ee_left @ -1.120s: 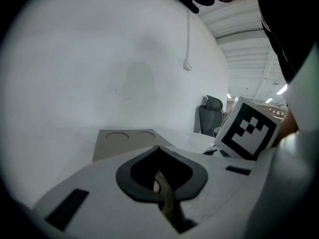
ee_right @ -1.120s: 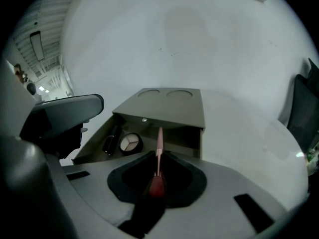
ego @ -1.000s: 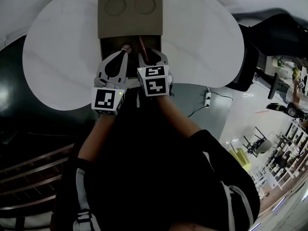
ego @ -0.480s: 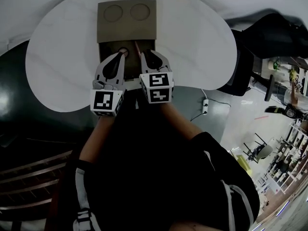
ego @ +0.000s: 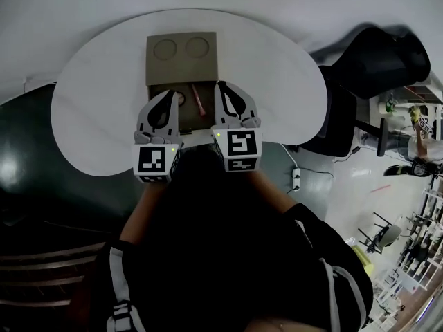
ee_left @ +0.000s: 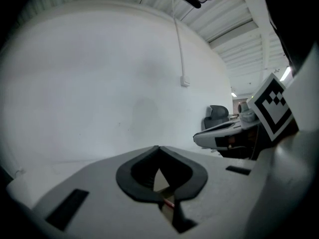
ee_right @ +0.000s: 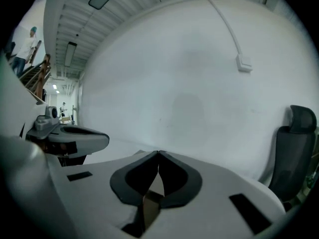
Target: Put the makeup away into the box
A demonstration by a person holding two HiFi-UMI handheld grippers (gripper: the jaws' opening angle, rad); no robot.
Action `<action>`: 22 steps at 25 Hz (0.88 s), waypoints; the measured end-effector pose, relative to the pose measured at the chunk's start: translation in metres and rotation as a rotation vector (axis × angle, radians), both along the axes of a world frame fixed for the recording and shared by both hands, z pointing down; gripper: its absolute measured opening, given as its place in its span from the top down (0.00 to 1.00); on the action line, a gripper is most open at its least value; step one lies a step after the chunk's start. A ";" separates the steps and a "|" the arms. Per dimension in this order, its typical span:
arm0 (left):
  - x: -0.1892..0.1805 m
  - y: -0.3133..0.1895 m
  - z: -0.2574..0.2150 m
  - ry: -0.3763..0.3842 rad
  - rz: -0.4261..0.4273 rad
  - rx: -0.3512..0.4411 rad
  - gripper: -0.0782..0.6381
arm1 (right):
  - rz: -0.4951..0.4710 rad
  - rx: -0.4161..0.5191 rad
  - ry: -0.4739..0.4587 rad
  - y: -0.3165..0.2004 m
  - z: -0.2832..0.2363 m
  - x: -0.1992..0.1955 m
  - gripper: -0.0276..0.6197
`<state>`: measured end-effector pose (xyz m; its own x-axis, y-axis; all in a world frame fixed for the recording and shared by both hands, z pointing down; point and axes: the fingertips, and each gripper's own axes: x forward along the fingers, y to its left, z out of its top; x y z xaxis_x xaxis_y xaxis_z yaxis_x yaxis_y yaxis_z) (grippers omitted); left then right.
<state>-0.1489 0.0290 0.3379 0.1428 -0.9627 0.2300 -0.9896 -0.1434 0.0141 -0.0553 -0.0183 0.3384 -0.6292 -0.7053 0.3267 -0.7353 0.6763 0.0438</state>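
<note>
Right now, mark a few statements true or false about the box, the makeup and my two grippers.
1. The left gripper and right gripper both have shut fingers with nothing between them. True.
2. A pink stick lies in the box. True.
3. The lid is closed. False: it is open, folded back away from the person.
4. The right gripper holds the stick. False: the stick lies loose in the box.
5. The box sits on the floor. False: it is on the white table.

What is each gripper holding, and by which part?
Nothing. Left gripper and right gripper both show jaws shut tip to tip, nothing between them. The pink stick lies in the box, apart from both.
</note>
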 end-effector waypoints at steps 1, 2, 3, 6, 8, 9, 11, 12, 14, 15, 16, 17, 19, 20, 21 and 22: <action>0.000 0.001 -0.007 -0.001 -0.004 0.005 0.89 | 0.002 0.017 -0.011 0.001 -0.008 0.002 0.92; 0.001 0.001 -0.015 -0.001 -0.006 0.013 0.89 | 0.003 0.032 -0.021 0.001 -0.016 0.004 0.92; 0.001 0.002 -0.023 -0.002 -0.007 0.021 0.89 | 0.005 0.047 -0.030 0.002 -0.024 0.006 0.92; 0.004 0.004 -0.050 -0.010 -0.002 0.065 0.89 | 0.007 0.094 -0.052 0.005 -0.046 0.012 0.92; 0.007 0.006 -0.066 -0.017 0.000 0.095 0.89 | 0.006 0.128 -0.063 0.009 -0.061 0.016 0.92; 0.008 0.008 -0.073 -0.018 0.000 0.105 0.89 | 0.006 0.143 -0.068 0.011 -0.068 0.018 0.92; 0.010 0.011 -0.085 -0.019 -0.006 0.115 0.89 | 0.008 0.164 -0.078 0.013 -0.080 0.021 0.92; 0.009 0.013 -0.090 -0.019 -0.014 0.119 0.89 | 0.010 0.169 -0.081 0.014 -0.084 0.023 0.92; 0.008 0.016 -0.098 -0.020 -0.022 0.132 0.89 | 0.017 0.163 -0.090 0.015 -0.089 0.026 0.92; 0.009 0.016 -0.101 -0.021 -0.018 0.139 0.89 | 0.022 0.151 -0.101 0.016 -0.089 0.028 0.92; 0.010 0.017 -0.101 -0.021 -0.015 0.140 0.89 | 0.027 0.139 -0.112 0.016 -0.088 0.030 0.92; 0.010 0.018 -0.099 -0.021 -0.014 0.136 0.89 | 0.029 0.132 -0.120 0.017 -0.088 0.032 0.92; 0.011 0.020 -0.095 -0.019 -0.015 0.122 0.89 | 0.029 0.130 -0.124 0.019 -0.086 0.034 0.92; 0.012 0.021 -0.093 -0.018 -0.013 0.116 0.89 | 0.026 0.129 -0.124 0.020 -0.086 0.034 0.92; 0.014 0.022 -0.092 -0.019 -0.008 0.111 0.89 | 0.023 0.127 -0.124 0.021 -0.085 0.033 0.92; 0.016 0.022 -0.091 -0.021 -0.001 0.109 0.89 | 0.020 0.128 -0.125 0.023 -0.085 0.033 0.92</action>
